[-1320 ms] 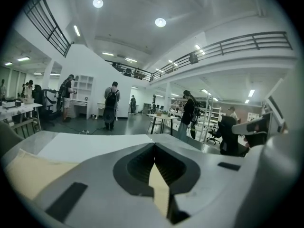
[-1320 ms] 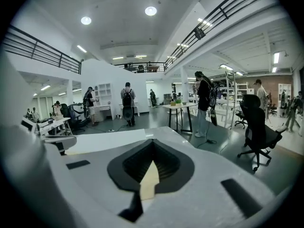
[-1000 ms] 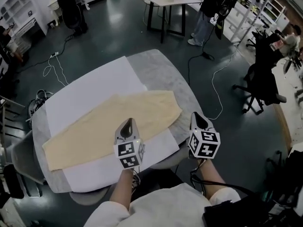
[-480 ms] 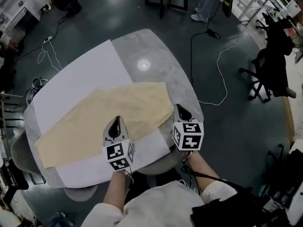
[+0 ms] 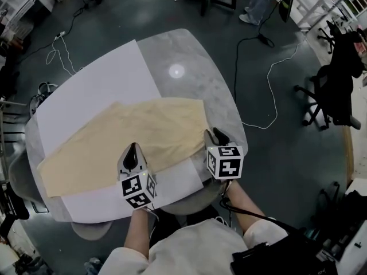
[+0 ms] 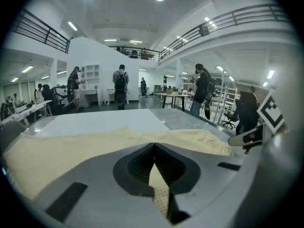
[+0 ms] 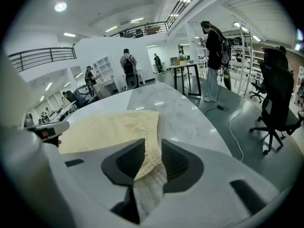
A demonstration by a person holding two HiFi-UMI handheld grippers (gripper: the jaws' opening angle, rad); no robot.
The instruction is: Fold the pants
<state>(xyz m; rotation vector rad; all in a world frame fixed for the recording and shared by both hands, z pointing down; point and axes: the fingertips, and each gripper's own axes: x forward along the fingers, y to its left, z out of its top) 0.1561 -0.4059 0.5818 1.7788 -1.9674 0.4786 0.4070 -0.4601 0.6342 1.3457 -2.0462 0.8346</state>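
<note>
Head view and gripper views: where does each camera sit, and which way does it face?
Head view: on the person's head, facing steeply down at pants on the table; forearms, left gripper, right gripper show.
Left gripper view: on the left gripper, along its jaws over the pants.
Right gripper view: on the right gripper; jaws just opening, pants' edge showing between.
Shared: pants; each gripper view glimpses the other gripper.

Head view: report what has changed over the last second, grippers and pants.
Both grippers came down to the near edge of the pants. The right gripper moved in over the pants' right end. Its jaws have just been opening, with the cloth edge between them, not pinched. The left gripper stays shut, holding nothing. The pants lie flat on the white sheet as before.
</note>
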